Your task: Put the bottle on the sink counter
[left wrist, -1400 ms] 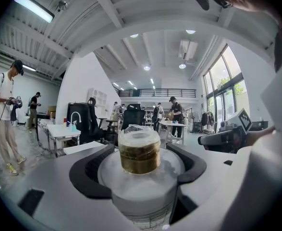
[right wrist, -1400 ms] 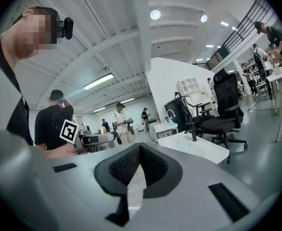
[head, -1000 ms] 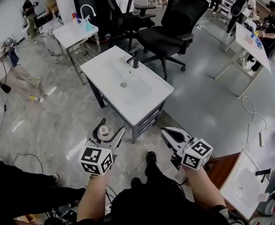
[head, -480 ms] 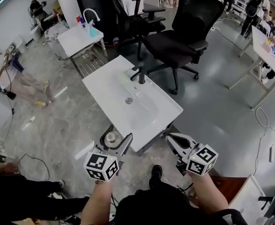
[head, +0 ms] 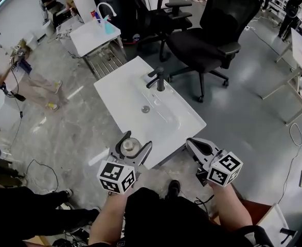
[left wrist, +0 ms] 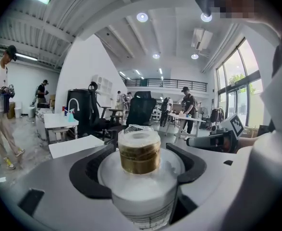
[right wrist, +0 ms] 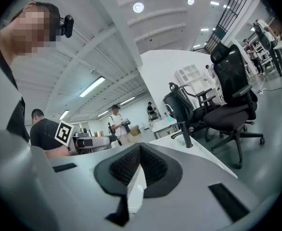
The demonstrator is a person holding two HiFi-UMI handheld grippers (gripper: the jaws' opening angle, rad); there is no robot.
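Observation:
A white bottle (left wrist: 141, 177) with a gold neck stands upright between the jaws of my left gripper (head: 131, 147), which is shut on it. The same bottle (head: 129, 147) hovers over the near left corner of the white sink counter (head: 114, 91). This counter has a basin with a drain (head: 145, 108) and a black faucet (head: 159, 79) at its far side. My right gripper (head: 196, 147) hangs just off the counter's near right edge, shut with nothing in it. In the right gripper view the gripper (right wrist: 140, 165) has its pads pressed together.
Two black office chairs (head: 212, 32) stand behind the counter. A second white sink table (head: 91, 35) with bottles is at the far left. A person (head: 6, 66) stands at the left on the marble floor. Cables lie on the floor at left.
Both grippers have come closer to the sink counter. The bottle in my left gripper is now over the counter's near corner; before it was short of the counter.

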